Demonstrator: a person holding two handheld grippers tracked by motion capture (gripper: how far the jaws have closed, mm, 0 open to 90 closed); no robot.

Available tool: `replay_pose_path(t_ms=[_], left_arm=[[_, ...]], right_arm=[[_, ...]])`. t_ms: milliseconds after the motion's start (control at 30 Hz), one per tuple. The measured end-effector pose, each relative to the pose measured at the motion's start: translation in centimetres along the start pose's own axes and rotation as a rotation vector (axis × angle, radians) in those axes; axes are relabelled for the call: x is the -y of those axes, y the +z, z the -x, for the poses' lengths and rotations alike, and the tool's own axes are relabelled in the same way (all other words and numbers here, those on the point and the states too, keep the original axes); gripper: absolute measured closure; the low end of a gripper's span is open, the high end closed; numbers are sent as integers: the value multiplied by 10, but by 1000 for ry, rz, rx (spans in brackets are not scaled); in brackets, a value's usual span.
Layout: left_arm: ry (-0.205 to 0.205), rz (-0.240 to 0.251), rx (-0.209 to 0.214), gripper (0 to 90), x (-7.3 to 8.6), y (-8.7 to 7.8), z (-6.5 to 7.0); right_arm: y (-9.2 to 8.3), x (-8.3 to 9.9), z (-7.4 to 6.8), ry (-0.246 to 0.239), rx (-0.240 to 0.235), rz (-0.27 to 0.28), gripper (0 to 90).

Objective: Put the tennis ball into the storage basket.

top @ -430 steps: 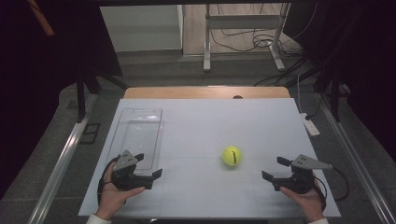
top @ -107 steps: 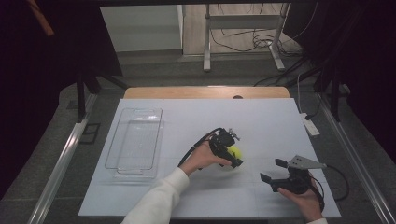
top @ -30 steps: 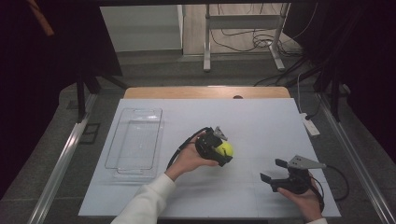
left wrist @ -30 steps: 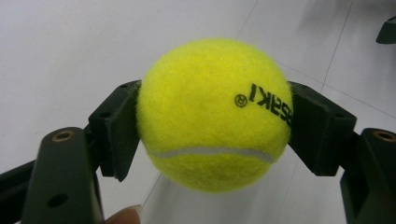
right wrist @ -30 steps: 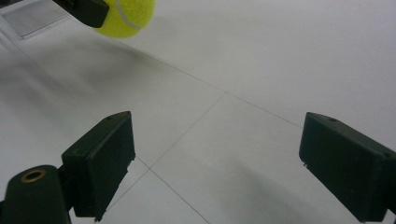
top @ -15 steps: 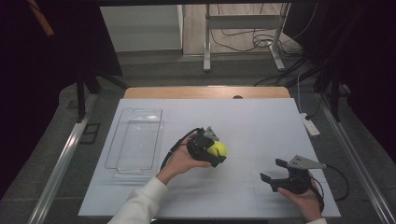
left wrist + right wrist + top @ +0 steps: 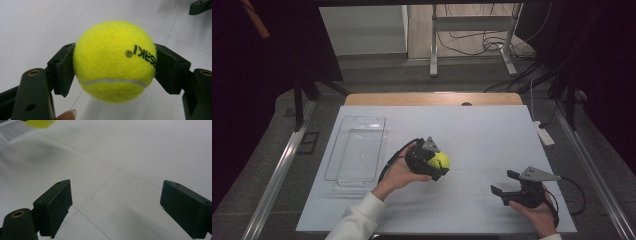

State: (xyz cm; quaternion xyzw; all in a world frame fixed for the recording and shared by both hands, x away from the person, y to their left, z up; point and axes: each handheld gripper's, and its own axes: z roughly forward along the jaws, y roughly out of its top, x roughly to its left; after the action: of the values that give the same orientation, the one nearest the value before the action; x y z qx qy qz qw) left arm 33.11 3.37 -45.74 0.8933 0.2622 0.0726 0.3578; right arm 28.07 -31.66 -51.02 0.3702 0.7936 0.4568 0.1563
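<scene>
Nearest the person, the right hand (image 7: 539,216) lies low at the table's front right edge and holds the right gripper (image 7: 508,184) pointing left across the white table (image 7: 492,130). In the right gripper view its two black jaws stand wide apart with bare table surface between them, and nothing is gripped.

A little farther in, the left forearm in a white sleeve (image 7: 357,225) reaches diagonally up from the bottom edge toward the table's middle. The left hand (image 7: 399,172) wraps the body of the left gripper (image 7: 439,162), which points to the right. Its jaws are clamped on a yellow tennis ball (image 7: 115,61), one pad on each side of the ball; black lettering shows on the felt, and a fingertip (image 7: 66,115) shows at the bottom of the left gripper view. The ball appears held above the surface.

Just left of that hand, a clear plastic tray (image 7: 357,150) lies flat on the table.

Beyond the far edge, cables (image 7: 472,37) trail over the floor.
</scene>
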Motion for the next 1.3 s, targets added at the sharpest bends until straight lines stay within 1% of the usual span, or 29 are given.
replay_pose_path(t_ms=[167, 267, 433, 600, 800, 900, 967, 1200, 1300], left_arm=[[-1, 7, -1, 260, 0, -3, -1], [-1, 20, 0, 260, 0, -6, -2], [-9, 18, -4, 260, 3, -9, -5], [-18, 14, -24, 260, 7, -13, -6], [-31, 30, -29, 260, 8, -18, -7], [-30, 30, -32, 260, 9, -20, -8], [-41, 38, -35, 260, 10, -21, -9], [-46, 37, -46, 260, 10, -25, -11], [-45, 45, -52, 260, 11, -28, -12]], right_arm=[[0, 0, 0, -3, -2, 1, 108], [0, 1, 0, -2, -2, 1, 108], [0, 1, 1, -4, 1, -2, 108], [-1, 1, 1, -3, 0, -1, 108], [-1, 1, 1, -8, 1, -5, 108], [-1, 1, 1, -8, 1, -5, 108], [-1, 1, 1, -6, -1, 0, 108], [-1, 1, 1, -7, -1, -2, 108], [-1, 1, 1, -6, 1, -5, 108]])
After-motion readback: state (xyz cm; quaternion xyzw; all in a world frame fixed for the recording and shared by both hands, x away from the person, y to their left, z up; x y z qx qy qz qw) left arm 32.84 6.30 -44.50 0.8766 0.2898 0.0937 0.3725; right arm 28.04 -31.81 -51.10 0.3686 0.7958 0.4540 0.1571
